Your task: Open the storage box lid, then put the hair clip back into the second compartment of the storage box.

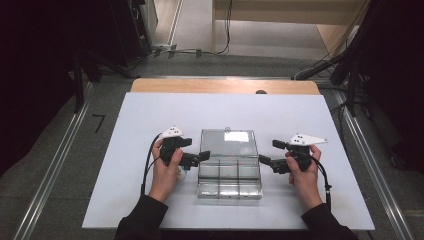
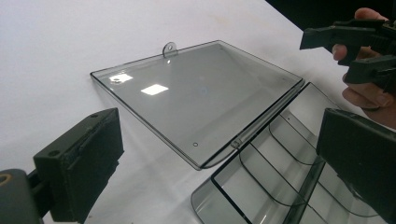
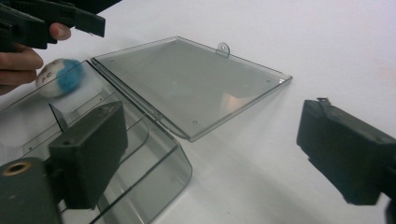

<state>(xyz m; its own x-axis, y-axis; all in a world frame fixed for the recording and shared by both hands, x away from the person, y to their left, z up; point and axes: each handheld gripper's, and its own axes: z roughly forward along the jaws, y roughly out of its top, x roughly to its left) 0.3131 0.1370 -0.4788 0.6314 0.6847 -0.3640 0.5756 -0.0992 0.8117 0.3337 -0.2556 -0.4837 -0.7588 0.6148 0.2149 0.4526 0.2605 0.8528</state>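
A clear plastic compartment box lies open in the middle of the white board. Its divided tray is nearest me and its lid lies flat behind it, joined at the hinge. My left gripper hangs just off the box's left side, open, with nothing between its jaws. On the box's right side my right gripper is open and holds nothing. In the left gripper view, the lid and tray lie ahead. A small white and blue ball sits on the board by the left hand, beyond the tray.
The white board covers a wooden table whose far edge shows behind it. Metal rails run along both sides on the floor. Cables and dark stands are at the back.
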